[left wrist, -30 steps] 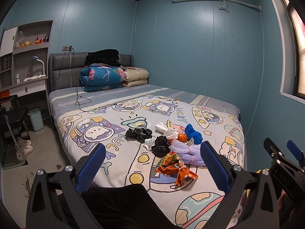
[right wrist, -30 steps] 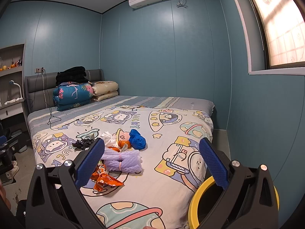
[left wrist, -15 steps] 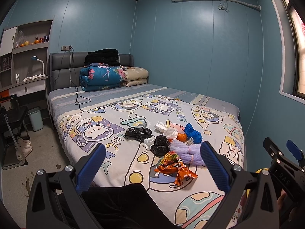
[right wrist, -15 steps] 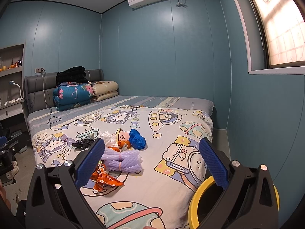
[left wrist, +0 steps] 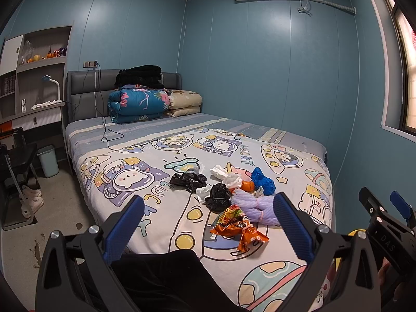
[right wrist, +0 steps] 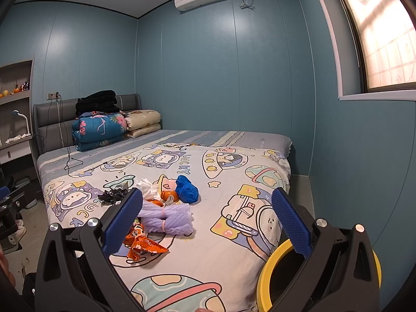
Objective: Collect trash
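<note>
A heap of trash lies on the cartoon-print bed: an orange snack wrapper (left wrist: pixel 238 230) (right wrist: pixel 141 243) nearest me, a lilac foam bundle (left wrist: pixel 256 206) (right wrist: pixel 166 219), black plastic bags (left wrist: pixel 188 180) (right wrist: pixel 113 196), white tissue (left wrist: pixel 231 179) (right wrist: pixel 149 191), a blue crumpled bag (left wrist: pixel 262 183) (right wrist: pixel 186 191) and a small orange piece (left wrist: pixel 247 186). My left gripper (left wrist: pixel 208 223) hangs open above the foot of the bed, short of the heap. My right gripper (right wrist: pixel 206 222) is open too, to the right of the heap. A yellow-rimmed bin (right wrist: pixel 275 267) stands below the right gripper beside the bed.
Folded quilts (left wrist: pixel 140 104) and pillows sit at the headboard, with a charger cable (left wrist: pixel 109 135) on the sheet. A pale bin (left wrist: pixel 48 160), a chair (left wrist: pixel 15 161) and slippers stand on the floor left of the bed. A dark garment (left wrist: pixel 161 278) lies under my left gripper.
</note>
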Demonstrator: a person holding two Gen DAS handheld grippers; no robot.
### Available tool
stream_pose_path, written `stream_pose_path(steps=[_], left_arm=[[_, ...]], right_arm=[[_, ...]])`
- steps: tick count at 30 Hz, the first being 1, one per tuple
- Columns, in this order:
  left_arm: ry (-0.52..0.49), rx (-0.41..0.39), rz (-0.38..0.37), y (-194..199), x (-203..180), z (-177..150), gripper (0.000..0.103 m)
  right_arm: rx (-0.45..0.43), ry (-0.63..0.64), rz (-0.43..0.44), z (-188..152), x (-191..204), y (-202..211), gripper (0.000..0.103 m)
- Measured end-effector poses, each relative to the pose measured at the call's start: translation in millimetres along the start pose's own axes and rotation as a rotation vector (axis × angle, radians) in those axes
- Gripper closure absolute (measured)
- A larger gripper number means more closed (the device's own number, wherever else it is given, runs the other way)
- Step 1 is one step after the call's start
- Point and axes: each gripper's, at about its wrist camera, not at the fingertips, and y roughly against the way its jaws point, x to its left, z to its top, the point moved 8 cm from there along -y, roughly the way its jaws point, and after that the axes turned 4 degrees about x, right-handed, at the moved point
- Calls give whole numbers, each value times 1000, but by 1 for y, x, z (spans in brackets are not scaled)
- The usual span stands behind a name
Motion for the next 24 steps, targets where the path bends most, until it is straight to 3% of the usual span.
stream_pose_path(steps=[9,14,18,24], left_arm=[[0,9,1,-1,2,-1,7],[17,-2,41,-7,17,5,7],[46,-5,51,-20,39,13,7],[44,67,64,-63,70,15,7]], right_arm=[[5,-4,-3,-1,0,-1,8],[19,-2,-5,-3,1,-6,8],[42,-7,22,-8,4,-16,8],[101,12,110,-25,22,-45,8]])
